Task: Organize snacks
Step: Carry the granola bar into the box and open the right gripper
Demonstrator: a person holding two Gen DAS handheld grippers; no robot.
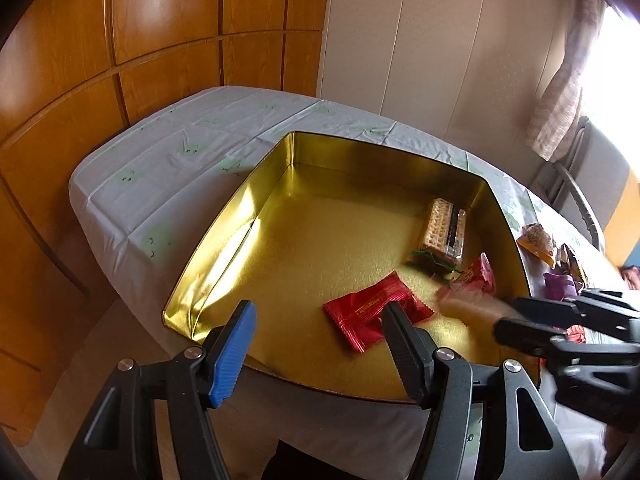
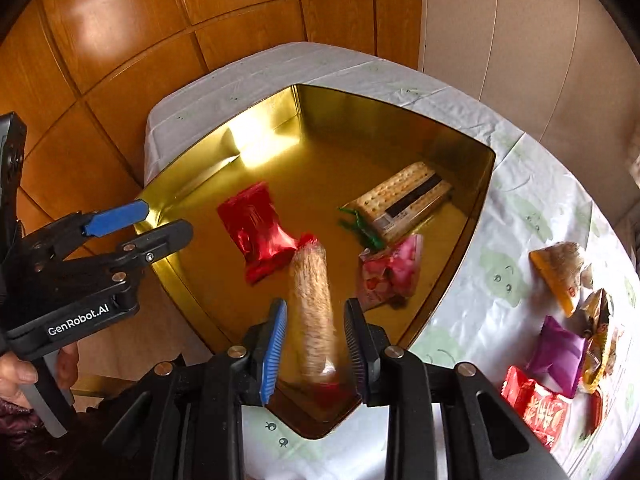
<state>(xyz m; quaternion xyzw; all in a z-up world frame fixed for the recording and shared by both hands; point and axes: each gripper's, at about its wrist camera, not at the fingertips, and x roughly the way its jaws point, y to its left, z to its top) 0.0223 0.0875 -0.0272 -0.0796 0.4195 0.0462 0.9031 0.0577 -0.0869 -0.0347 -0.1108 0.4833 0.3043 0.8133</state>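
Observation:
A gold tin [image 2: 400, 114] stands open on the white tablecloth. Inside lie a cracker pack [image 2: 404, 200], a red packet [image 2: 260, 228] and a pink packet [image 2: 392, 272]. My right gripper [image 2: 315, 304] hangs over the tin's near corner. A long beige snack roll [image 2: 314, 312] lies blurred between its pads, with a narrow gap showing on each side. The left wrist view shows that gripper [image 1: 506, 316] at the right, the roll [image 1: 472, 308] ahead of its tips. My left gripper [image 1: 318, 312] stands open over the tin's near edge [image 1: 380, 148], nothing between its fingers, the red packet [image 1: 368, 308] beyond them.
Loose snacks lie on the cloth right of the tin: an orange pack [image 2: 560, 276], a purple one [image 2: 560, 352] and a red one [image 2: 536, 408]. Wood panelling rises behind the table. A hand [image 2: 16, 372] holds the left gripper [image 2: 168, 220] beside the tin's left wall.

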